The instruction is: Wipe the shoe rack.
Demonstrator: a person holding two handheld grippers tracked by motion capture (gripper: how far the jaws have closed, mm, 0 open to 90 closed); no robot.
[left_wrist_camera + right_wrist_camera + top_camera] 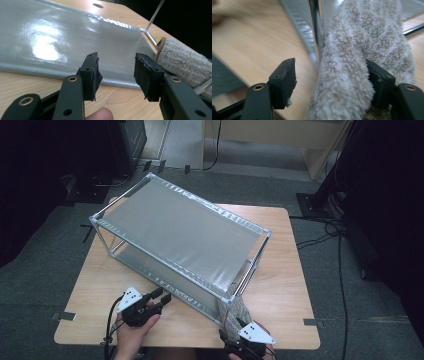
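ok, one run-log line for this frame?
left hand-held gripper: open, empty, facing rack's lower shelf | right hand-held gripper: open, fuzzy sock between jaws, left pad clear | sock at rack near corner post

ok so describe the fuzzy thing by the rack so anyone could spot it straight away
On the wooden table stands a silver two-shelf rack. At its near right corner post, in front of the right gripper, lies a fuzzy beige-grey cloth. It is the only soft, woolly item here; everything beside it is shiny fabric, metal or wood.
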